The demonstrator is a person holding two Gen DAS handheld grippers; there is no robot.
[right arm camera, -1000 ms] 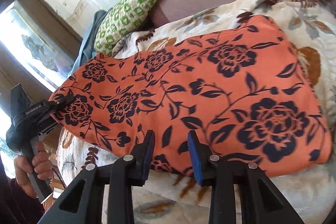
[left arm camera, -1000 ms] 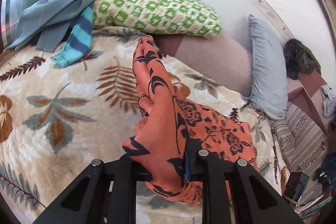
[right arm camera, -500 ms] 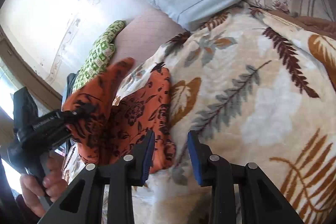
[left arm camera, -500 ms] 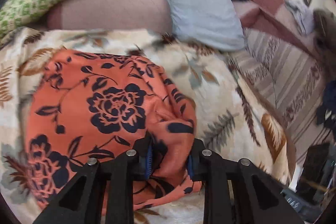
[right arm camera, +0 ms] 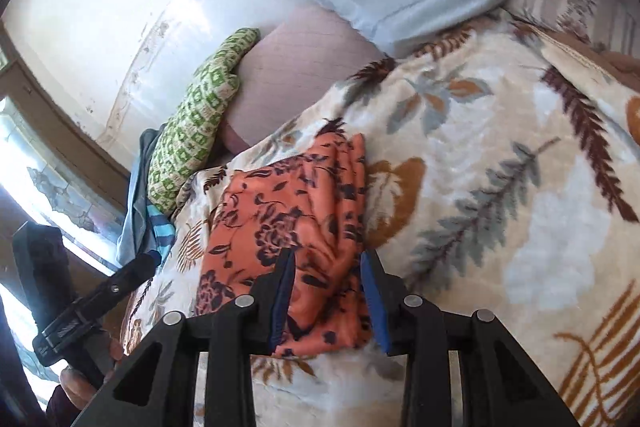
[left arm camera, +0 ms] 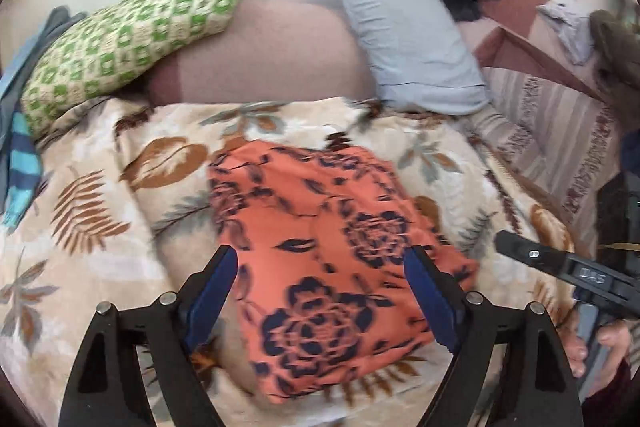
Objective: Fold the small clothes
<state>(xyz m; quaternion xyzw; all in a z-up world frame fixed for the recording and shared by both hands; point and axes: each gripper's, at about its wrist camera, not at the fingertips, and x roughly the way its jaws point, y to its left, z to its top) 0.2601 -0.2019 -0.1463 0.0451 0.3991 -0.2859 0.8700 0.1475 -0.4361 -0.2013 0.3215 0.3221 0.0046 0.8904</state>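
Note:
An orange garment with dark flowers [left arm camera: 320, 251] lies folded flat on the leaf-patterned blanket [left arm camera: 100, 227]. My left gripper [left arm camera: 320, 267] is open wide and empty, its blue-padded fingers either side of the garment's near part, just above it. In the right wrist view the same garment [right arm camera: 288, 211] lies folded, its near edge between my right gripper's [right arm camera: 328, 259] open fingers; no grip shows. The right gripper also shows in the left wrist view [left arm camera: 560, 263], and the left one in the right wrist view [right arm camera: 92, 303].
A green checked pillow [left arm camera: 120, 43], a mauve bolster [left arm camera: 264, 51] and a pale blue pillow [left arm camera: 400, 27] line the wall behind. Blue clothes [left arm camera: 20, 155] lie at far left. A striped bedcover [left arm camera: 560, 131] lies at right.
The left gripper carried the garment's edge over, folded it onto itself, then let go and opened wide. The right gripper moved back to the folded garment's edge.

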